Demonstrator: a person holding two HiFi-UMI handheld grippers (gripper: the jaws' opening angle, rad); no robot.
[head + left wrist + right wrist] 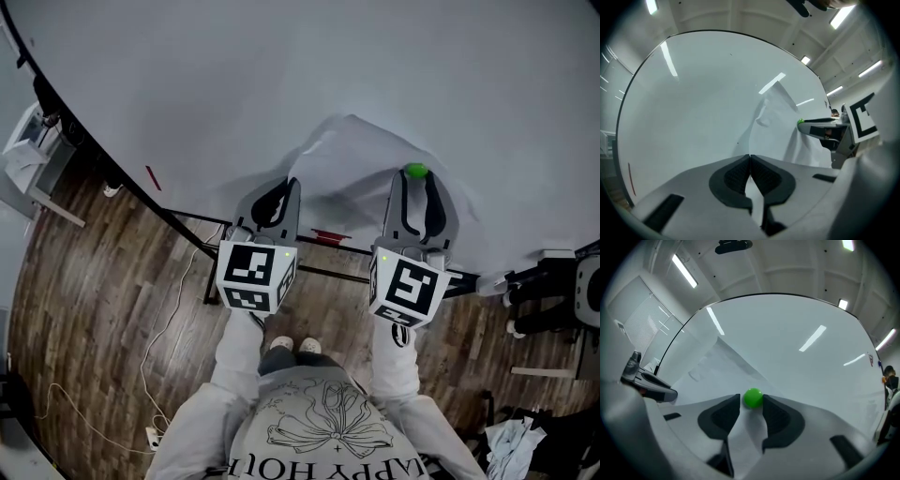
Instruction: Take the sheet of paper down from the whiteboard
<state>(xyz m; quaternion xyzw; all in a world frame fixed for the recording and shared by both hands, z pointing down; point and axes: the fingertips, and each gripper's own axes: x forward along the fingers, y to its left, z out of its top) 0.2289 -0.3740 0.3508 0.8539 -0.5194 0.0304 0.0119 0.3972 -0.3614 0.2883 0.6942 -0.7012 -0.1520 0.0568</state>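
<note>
A white sheet of paper [361, 155] hangs crumpled on the whiteboard [281, 66], bulging away from it on the left. A green round magnet [414, 171] sits on the sheet's right part. My left gripper [284, 190] is shut on the sheet's left edge; in the left gripper view its pads [740, 171] meet, with paper [780, 117] running between them. My right gripper [413, 183] is open with the magnet [753, 398] between its fingertips, a thin gap on each side. The right gripper [752, 402] points level at the board.
The board's tray holds a red marker [330, 235]. A short red stroke [152, 177] marks the board's lower left. A cable [169, 309] trails over the wooden floor. A desk [33, 164] stands at the left, dark equipment [562, 291] at the right.
</note>
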